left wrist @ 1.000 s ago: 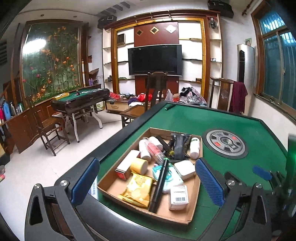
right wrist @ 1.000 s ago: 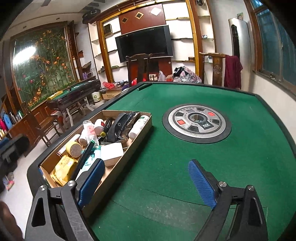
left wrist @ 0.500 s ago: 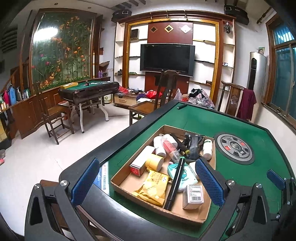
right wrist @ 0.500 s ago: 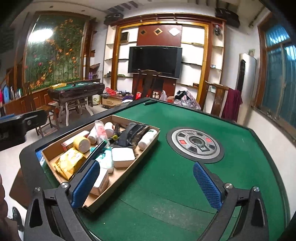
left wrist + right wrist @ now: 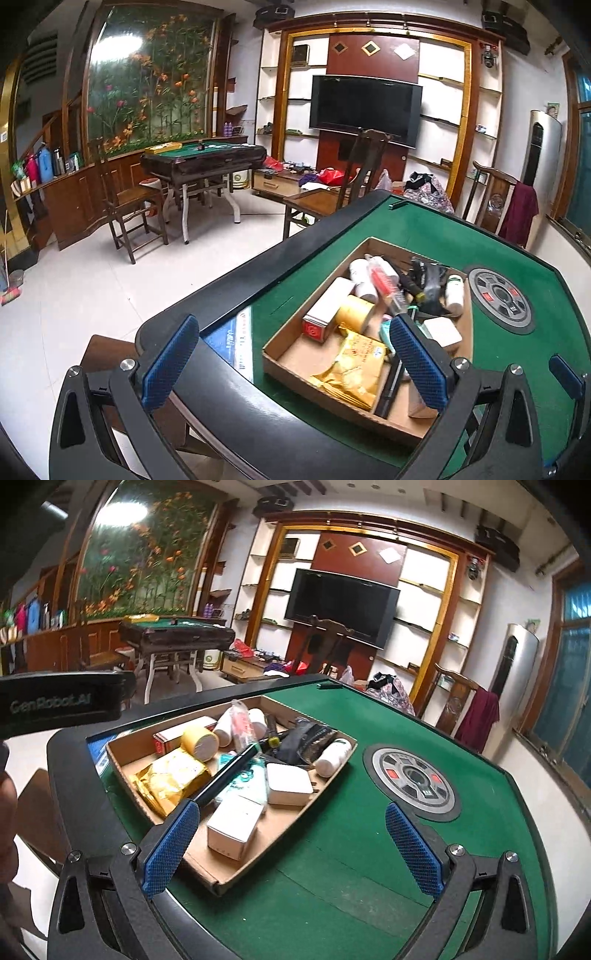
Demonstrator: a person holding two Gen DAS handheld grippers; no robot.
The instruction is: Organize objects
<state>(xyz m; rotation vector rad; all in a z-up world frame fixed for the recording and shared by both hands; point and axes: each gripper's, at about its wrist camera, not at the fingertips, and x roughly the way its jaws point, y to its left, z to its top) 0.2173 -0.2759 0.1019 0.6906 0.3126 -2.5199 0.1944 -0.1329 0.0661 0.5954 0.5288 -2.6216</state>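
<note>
The left gripper has two black, angular finger arms, each with a triangular cut-out and silver round screw heads near the top. Its fingertips carry blue pads with a fine diamond-knurled texture. The right gripper is built alike: black arms, the same cut-outs, paired silver screws, and blue textured pads on the inner faces. Seen from the right wrist, left of the cardboard tray, the other gripper's black housing bears pale grey lettering reading "GenRobot.AI". Below it, at the frame's left edge, part of the person shows only as a blur.
</note>
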